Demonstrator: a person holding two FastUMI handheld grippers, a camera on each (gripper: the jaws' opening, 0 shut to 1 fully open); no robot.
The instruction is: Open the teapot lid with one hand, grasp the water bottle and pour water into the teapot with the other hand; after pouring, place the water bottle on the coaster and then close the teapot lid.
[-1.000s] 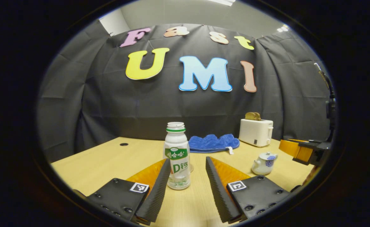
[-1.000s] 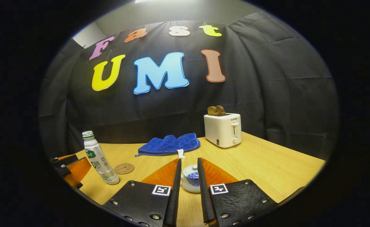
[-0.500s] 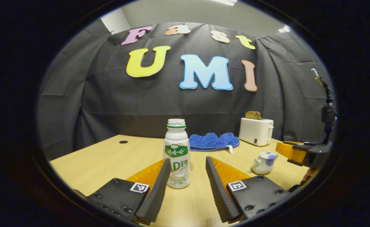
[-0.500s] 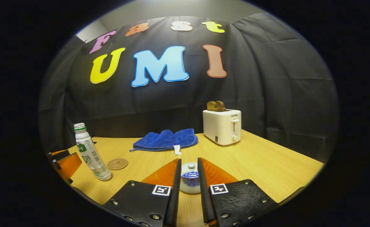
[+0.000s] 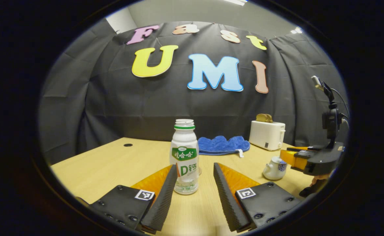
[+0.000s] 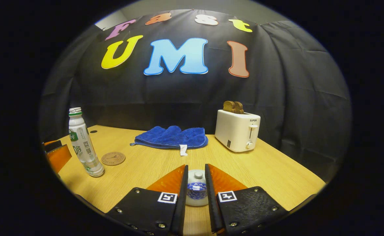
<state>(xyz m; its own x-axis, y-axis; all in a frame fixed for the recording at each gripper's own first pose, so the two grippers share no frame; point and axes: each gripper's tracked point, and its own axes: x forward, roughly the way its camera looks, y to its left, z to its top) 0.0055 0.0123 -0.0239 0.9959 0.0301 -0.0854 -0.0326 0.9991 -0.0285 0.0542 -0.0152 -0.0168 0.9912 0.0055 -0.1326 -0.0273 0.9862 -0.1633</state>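
Note:
A white water bottle (image 5: 184,157) with a green label and no cap stands upright on the wooden table (image 5: 113,167). It sits between the fingers of my open left gripper (image 5: 192,172), close to the left finger, and no pad presses on it. The small white teapot (image 6: 197,188) with blue flowers, its lid knob (image 6: 198,174) on top, shows in the narrow gap of my right gripper (image 6: 196,167). Neither finger touches the knob. In the left gripper view the teapot (image 5: 274,168) stands at the right with the right gripper (image 5: 301,159) beside it. A round cork coaster (image 6: 113,158) lies right of the bottle (image 6: 82,142).
A folded blue cloth (image 6: 172,137) lies at the back middle of the table. A white toaster (image 6: 238,130) with toast in it stands at the back right. A small hole (image 5: 128,145) marks the tabletop at the far left.
My right gripper has come nearer over the teapot, which now sits deeper between its fingers; its gap stays the same. The left gripper has hardly moved around the bottle.

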